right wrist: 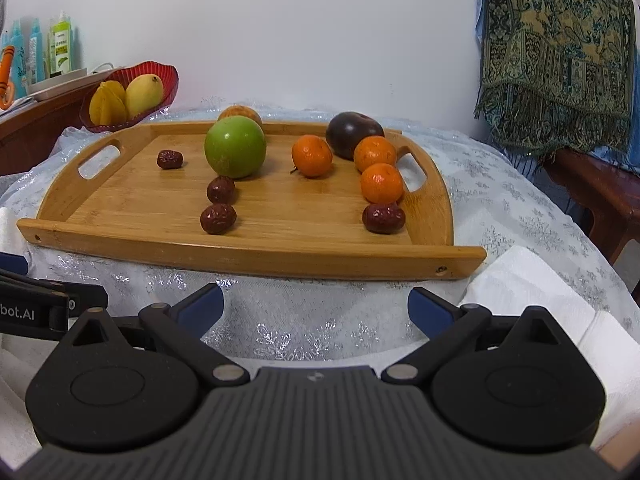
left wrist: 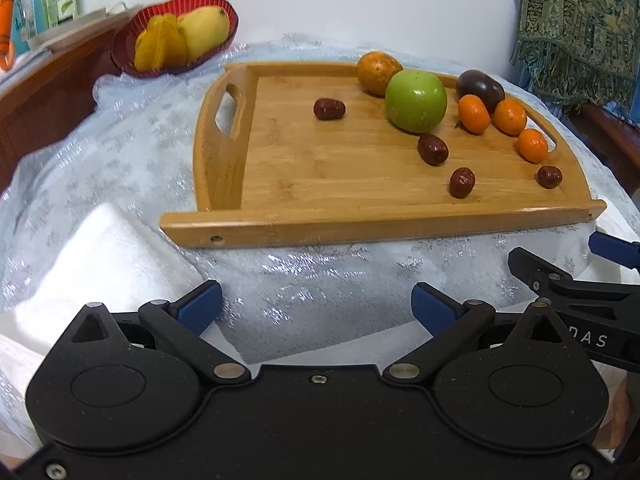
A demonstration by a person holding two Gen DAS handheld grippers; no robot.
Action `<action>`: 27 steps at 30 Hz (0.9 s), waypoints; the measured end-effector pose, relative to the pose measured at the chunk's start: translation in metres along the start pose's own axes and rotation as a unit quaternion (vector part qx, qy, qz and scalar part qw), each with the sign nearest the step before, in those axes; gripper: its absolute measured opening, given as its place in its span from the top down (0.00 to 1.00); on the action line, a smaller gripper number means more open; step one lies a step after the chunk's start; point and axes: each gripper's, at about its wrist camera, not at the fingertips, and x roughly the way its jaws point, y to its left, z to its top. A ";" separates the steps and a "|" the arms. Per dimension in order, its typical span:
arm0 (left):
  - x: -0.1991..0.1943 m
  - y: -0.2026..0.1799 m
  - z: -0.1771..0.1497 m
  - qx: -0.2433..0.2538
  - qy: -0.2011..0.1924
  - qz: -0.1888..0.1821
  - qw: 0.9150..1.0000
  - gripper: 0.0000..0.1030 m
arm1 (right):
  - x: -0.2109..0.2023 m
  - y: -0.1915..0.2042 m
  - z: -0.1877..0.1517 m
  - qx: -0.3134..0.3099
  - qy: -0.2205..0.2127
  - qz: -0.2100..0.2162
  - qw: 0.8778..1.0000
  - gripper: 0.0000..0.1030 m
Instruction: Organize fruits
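A bamboo tray (left wrist: 360, 222) (right wrist: 280, 258) holds a green apple (left wrist: 416, 101) (right wrist: 235, 147), a large orange (left wrist: 378, 72) behind it, a dark plum (left wrist: 480, 87) (right wrist: 352, 134), three small mandarins (right wrist: 312, 156) and several red dates (left wrist: 329, 109) (right wrist: 218, 218). My left gripper (left wrist: 316, 306) hovers open in front of the tray's near edge, nothing between its blue pads. My right gripper (right wrist: 316, 306) is likewise open and empty before the tray. The right gripper's side shows at the right edge of the left wrist view.
A red bowl (left wrist: 132, 56) (right wrist: 170, 76) with a mango and starfruit stands at the back left. Folded white towels (left wrist: 100, 256) (right wrist: 532, 288) lie on the shiny tablecloth. Bottles line a wooden shelf (right wrist: 36, 120) at left; a patterned shawl (right wrist: 560, 60) hangs at right.
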 end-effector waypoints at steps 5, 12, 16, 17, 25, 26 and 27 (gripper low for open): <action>0.002 -0.002 -0.001 0.004 0.000 0.006 1.000 0.01 | 0.003 0.001 -0.002 -0.005 0.011 -0.002 1.000 0.00; 0.004 -0.007 -0.002 0.017 0.002 0.018 1.000 0.00 | 0.008 0.001 -0.003 -0.009 0.021 -0.003 1.000 0.00; 0.006 -0.008 -0.002 0.019 0.002 0.020 1.000 0.00 | 0.010 -0.003 -0.002 0.000 0.024 -0.002 1.000 0.00; 0.006 -0.008 -0.002 0.019 0.003 0.021 1.000 0.00 | 0.011 -0.004 -0.002 0.005 0.027 0.001 1.000 0.00; 0.007 -0.009 -0.001 0.015 0.005 0.027 1.000 0.00 | 0.013 -0.005 -0.002 0.003 0.030 0.006 1.000 0.00; 0.008 -0.009 0.000 0.014 0.005 0.028 0.999 0.00 | 0.013 -0.005 -0.002 0.003 0.031 0.007 0.999 0.00; 0.008 -0.009 0.000 0.013 0.005 0.029 0.999 0.00 | 0.014 -0.005 -0.002 0.003 0.032 0.008 0.999 0.00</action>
